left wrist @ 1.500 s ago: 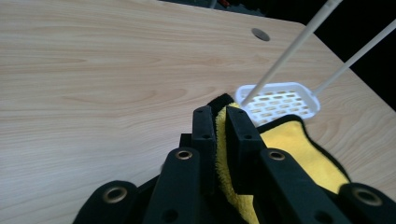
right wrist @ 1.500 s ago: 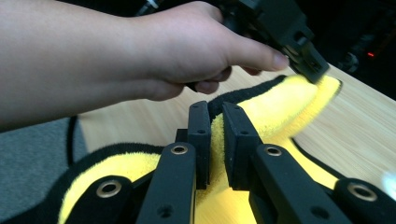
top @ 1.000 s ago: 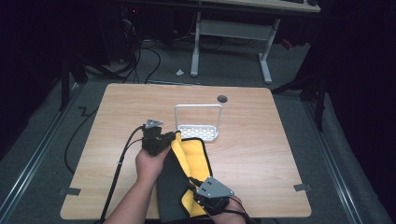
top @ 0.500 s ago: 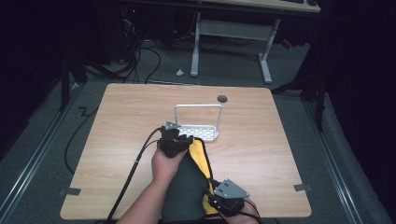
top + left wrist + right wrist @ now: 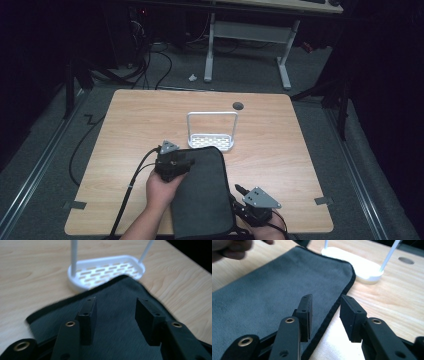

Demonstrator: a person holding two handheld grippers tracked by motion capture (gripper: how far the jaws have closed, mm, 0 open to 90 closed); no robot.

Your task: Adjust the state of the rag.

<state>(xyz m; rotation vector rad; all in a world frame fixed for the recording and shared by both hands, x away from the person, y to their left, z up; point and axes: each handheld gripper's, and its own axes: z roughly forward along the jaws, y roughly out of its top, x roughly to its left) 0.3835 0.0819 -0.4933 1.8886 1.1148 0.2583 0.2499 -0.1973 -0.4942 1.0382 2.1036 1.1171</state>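
high view: dark grey cloth (image 5: 202, 192) flat on wooden table (image 5: 125, 130), lower centre of frame, long axis running toward bottom edge, far end just touching or slightly overlapping base of white rack (image 5: 211, 132) at mid frame. left gripper (image 5: 172, 162) at cloth's upper-left corner, held by left hand (image 5: 161, 187) coming up from bottom edge, black cable trailing down-left. right gripper (image 5: 240, 192) at lower right of cloth, grey three-cornered plate on top, right hand (image 5: 265, 232) mostly cut off by bottom edge. small dark hole (image 5: 238, 106) in tabletop above rack. left gripper view: jaws apart, nothing between them, hovering over cloth (image 5: 117, 322); cloth corner overlaps near rim of slotted white rack (image 5: 107, 271) at upper centre, two white posts rising out of top edge. right gripper view: jaws apart, empty, straddling black stitched cloth edge (image 5: 329, 315) at lower centre, can't tell if touching; cloth (image 5: 274, 290) fills left half, rack base (image 5: 354, 263) upper right, left hand (image 5: 232, 248) blurred in upper left corner.
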